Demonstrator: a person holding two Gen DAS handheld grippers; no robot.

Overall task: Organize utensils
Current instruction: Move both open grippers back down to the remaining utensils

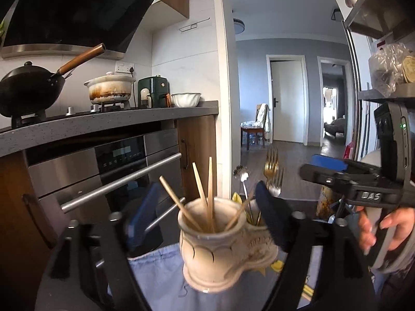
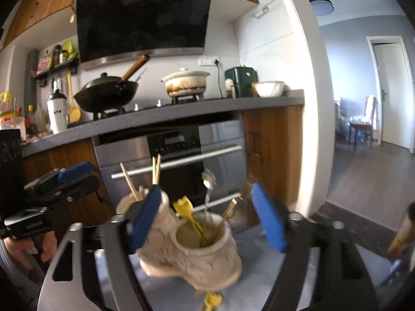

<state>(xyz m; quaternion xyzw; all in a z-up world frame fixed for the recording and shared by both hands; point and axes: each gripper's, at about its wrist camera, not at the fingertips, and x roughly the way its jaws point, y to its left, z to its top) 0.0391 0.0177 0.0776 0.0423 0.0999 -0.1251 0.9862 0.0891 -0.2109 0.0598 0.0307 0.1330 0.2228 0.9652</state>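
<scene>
A cream ceramic two-cup utensil holder (image 1: 215, 246) stands on a light blue cloth (image 1: 160, 280). Its near cup holds several wooden chopsticks (image 1: 205, 197); the far cup holds gold forks (image 1: 272, 171) and a small silver spoon (image 1: 242, 178). My left gripper (image 1: 205, 220) is open, its blue pads on either side of the holder. In the right wrist view the holder (image 2: 197, 251) shows a yellow-handled utensil (image 2: 185, 210) and a spoon (image 2: 208, 181). My right gripper (image 2: 207, 223) is open around the holder. Nothing is held.
A counter (image 1: 103, 121) holds a black wok (image 1: 28, 88), a white pot (image 1: 109, 88), a green appliance (image 1: 153, 92) and a white bowl (image 1: 185, 99). A steel oven (image 1: 109, 171) sits below. A hallway with a chair (image 1: 256, 127) opens right. Shelves (image 1: 389, 88) stand at far right.
</scene>
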